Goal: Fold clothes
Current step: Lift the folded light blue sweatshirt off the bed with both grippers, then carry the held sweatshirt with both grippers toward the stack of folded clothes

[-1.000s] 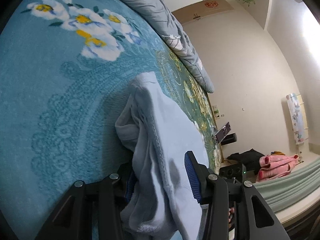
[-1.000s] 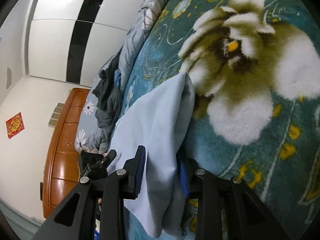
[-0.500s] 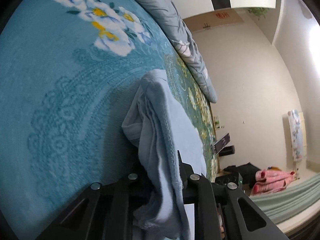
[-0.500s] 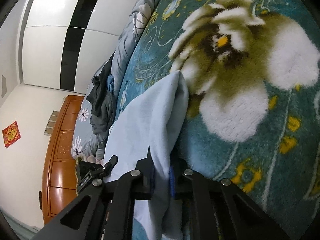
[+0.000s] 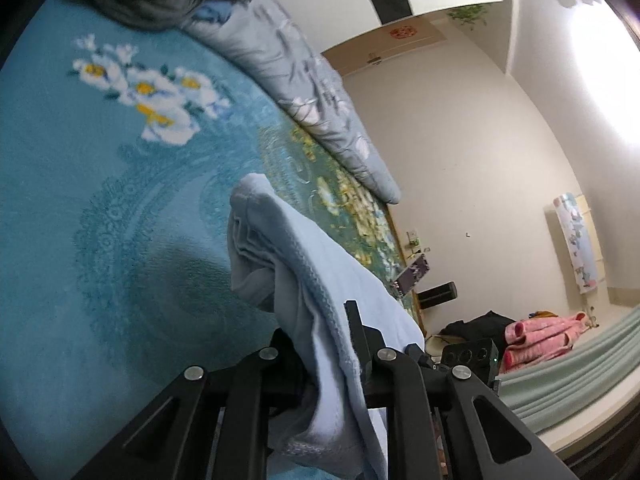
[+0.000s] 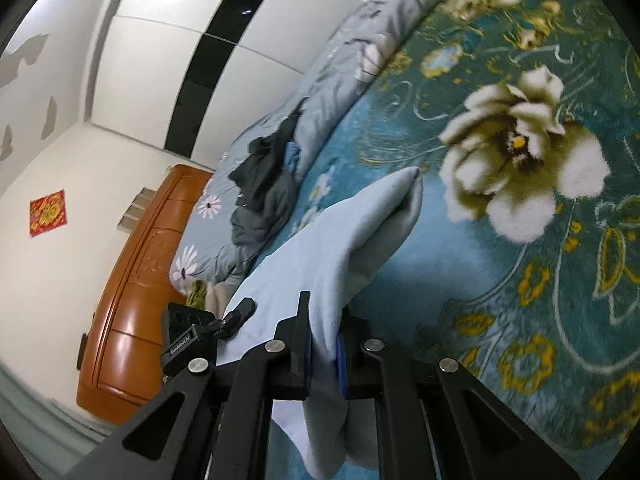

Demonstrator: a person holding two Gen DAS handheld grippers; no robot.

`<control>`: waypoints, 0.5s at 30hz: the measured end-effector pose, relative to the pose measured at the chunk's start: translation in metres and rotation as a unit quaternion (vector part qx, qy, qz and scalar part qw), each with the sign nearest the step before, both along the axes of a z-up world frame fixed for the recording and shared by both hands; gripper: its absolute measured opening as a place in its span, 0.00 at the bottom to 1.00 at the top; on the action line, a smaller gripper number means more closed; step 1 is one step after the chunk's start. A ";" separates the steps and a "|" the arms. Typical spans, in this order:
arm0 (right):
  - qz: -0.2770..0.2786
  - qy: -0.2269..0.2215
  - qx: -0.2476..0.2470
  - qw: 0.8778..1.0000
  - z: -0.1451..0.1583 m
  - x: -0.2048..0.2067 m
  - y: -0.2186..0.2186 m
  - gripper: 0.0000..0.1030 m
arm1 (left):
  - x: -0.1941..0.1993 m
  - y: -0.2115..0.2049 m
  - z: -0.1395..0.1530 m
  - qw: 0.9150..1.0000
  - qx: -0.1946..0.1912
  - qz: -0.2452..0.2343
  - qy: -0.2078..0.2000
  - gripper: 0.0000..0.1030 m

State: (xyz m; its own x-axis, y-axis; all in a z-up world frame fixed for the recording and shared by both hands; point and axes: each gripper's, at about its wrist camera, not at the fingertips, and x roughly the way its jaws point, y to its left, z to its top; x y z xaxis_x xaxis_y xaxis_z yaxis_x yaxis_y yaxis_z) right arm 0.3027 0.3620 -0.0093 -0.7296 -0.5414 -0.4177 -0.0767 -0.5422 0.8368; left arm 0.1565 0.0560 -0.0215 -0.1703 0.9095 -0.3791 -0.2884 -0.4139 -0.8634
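Left gripper: pinched on one bunched end of the pale blue fleece garment
Right gripper: clamped on the garment's other end
Garment: lifted, doubled over, far tip near the teal floral bed blanket
Progress: mid-fold, I judge; laying flat and squaring remain
Unfolded: dark grey clothes heap at the bed's far edge

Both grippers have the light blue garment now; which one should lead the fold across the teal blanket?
Right, probably. The right gripper pinches a smooth, flat edge of the light blue fleece garment; the left gripper holds a bunched, hemmed wad, likely harder to lay flat on the teal floral blanket.
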 end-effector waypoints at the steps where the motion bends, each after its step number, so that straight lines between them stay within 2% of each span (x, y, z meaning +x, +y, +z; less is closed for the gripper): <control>1: 0.005 0.006 0.003 1.000 0.006 0.003 -0.005 0.09 | 0.004 -0.005 0.006 1.000 0.002 0.002 0.006 0.16; 7: 0.053 0.052 0.022 0.997 0.047 -0.003 -0.040 0.09 | 0.026 -0.057 0.053 0.998 0.013 0.037 0.055 0.16; 15: 0.158 0.062 0.050 0.984 0.100 -0.071 -0.136 0.09 | 0.024 -0.183 0.122 0.985 0.012 0.118 0.125 0.16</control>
